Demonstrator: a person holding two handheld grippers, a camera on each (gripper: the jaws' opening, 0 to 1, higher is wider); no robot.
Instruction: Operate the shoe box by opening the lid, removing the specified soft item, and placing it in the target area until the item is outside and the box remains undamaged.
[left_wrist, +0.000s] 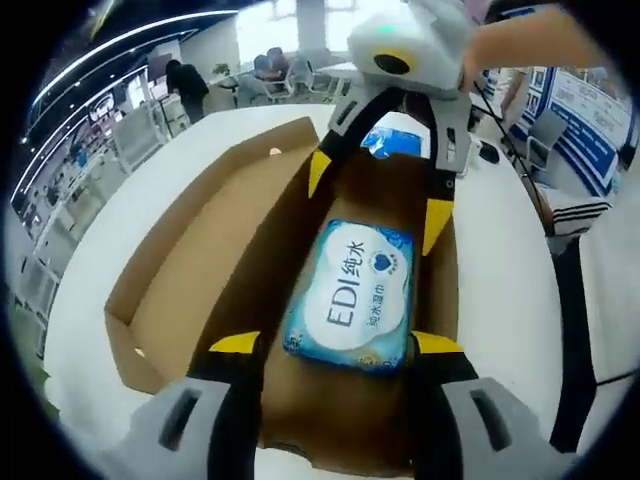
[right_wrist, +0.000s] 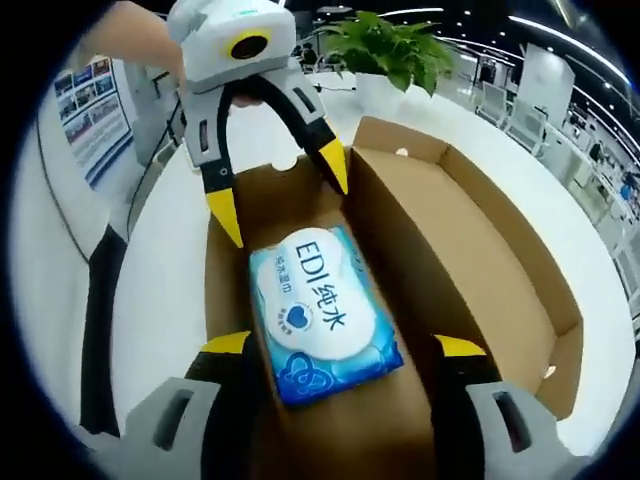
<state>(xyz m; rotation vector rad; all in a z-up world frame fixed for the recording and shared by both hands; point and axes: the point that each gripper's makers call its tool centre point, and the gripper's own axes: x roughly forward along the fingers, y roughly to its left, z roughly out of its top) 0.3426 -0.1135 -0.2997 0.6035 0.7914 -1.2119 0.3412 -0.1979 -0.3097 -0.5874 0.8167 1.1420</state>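
An open brown cardboard shoe box (left_wrist: 285, 215) (right_wrist: 385, 235) lies on a white table, its lid (left_wrist: 195, 270) (right_wrist: 480, 240) folded flat beside it. Inside lies a blue and white pack of wet wipes (left_wrist: 350, 295) (right_wrist: 320, 315), flat on the box floor. My left gripper (left_wrist: 336, 343) (right_wrist: 279, 190) stands open, its yellow-tipped jaws astride one end of the pack. My right gripper (right_wrist: 342, 345) (left_wrist: 377, 198) is open too, astride the opposite end. The two grippers face each other over the box.
The white table (left_wrist: 500, 260) (right_wrist: 165, 270) runs around the box. Past the box's far end lies a small blue item (left_wrist: 392, 143). A potted plant (right_wrist: 390, 45) stands behind. A hand (left_wrist: 530, 40) holds the right gripper. Chairs and people are far behind.
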